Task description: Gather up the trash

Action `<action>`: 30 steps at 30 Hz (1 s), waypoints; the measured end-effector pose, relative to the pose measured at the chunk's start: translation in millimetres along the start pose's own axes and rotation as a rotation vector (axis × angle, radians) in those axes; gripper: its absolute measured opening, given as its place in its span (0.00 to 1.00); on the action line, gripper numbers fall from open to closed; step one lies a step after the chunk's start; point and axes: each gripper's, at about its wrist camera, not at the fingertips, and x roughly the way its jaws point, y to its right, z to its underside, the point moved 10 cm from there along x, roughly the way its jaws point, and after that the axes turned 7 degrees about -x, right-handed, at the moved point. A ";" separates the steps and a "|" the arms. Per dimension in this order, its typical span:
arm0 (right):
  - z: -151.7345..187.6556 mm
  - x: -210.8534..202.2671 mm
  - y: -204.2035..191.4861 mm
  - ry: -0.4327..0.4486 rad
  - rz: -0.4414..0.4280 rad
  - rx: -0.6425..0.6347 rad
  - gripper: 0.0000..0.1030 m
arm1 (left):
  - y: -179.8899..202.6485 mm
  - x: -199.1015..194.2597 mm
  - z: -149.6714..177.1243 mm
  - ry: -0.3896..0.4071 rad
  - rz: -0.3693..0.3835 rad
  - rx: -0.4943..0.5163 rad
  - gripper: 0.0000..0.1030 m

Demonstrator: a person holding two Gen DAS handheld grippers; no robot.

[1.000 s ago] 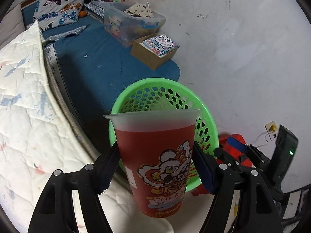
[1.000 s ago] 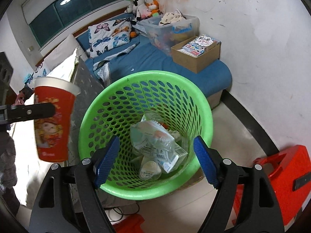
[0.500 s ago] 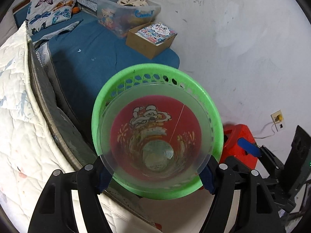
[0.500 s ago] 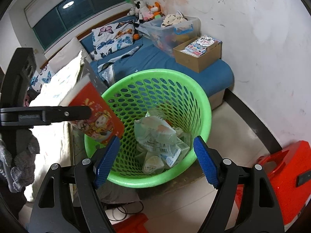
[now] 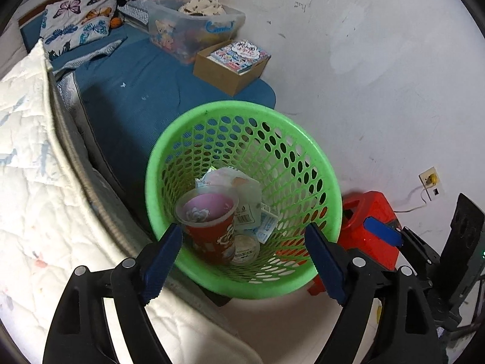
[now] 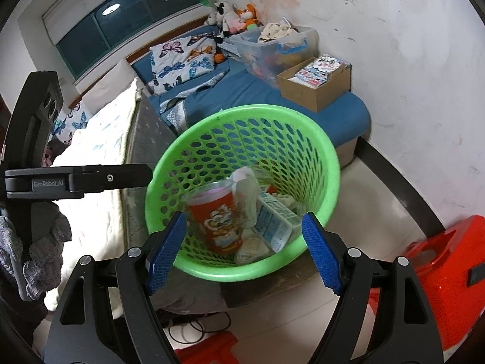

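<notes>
The red paper cup with a cartoon print and a clear plastic rim (image 5: pixel 210 226) is sitting inside the round green perforated plastic basket (image 5: pixel 306 166), roughly upright and leaning slightly against the crumpled white wrappers and small cartons (image 5: pixel 242 186) piled beside it. The left gripper (image 5: pixel 242 261) is hovering just above the basket's near rim with its blue-padded fingers (image 5: pixel 162 253) spread wide and nothing between them; the right gripper (image 6: pixel 242 250) is likewise hanging over the near rim, jaws apart and empty. From here the main risk appears to lie in the basket itself: it looks light, and it seems to be perched at the edge of the bed beside the quilted white mattress cover (image 5: pixel 33 157) rather than standing flat on the floor, though its base is hidden. A gripper finger catching the near rim while pulling away could tip it and spill the cup and wrappers back out. The cup is also standing tall among loose rubbish, so any jolt could topple it. Low down, the red plastic stool (image 6: pixel 445 261) is sitting close to the right gripper, and dark cables (image 6: pixel 194 327) are lying on the floor below, so a careless sweep downward could snag or knock either.
</notes>
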 end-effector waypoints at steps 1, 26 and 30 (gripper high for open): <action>-0.2 -0.7 -2.8 0.002 -0.004 -0.001 0.76 | -2.2 -7.3 0.8 0.020 -0.004 0.006 0.78; 6.2 -26.9 -156.3 0.045 -0.031 -0.226 0.93 | -126.5 -174.2 71.0 0.346 -0.200 -0.117 0.89; 10.4 -31.0 -184.5 0.066 -0.042 -0.268 0.96 | -143.3 -199.4 87.9 0.396 -0.258 -0.121 0.91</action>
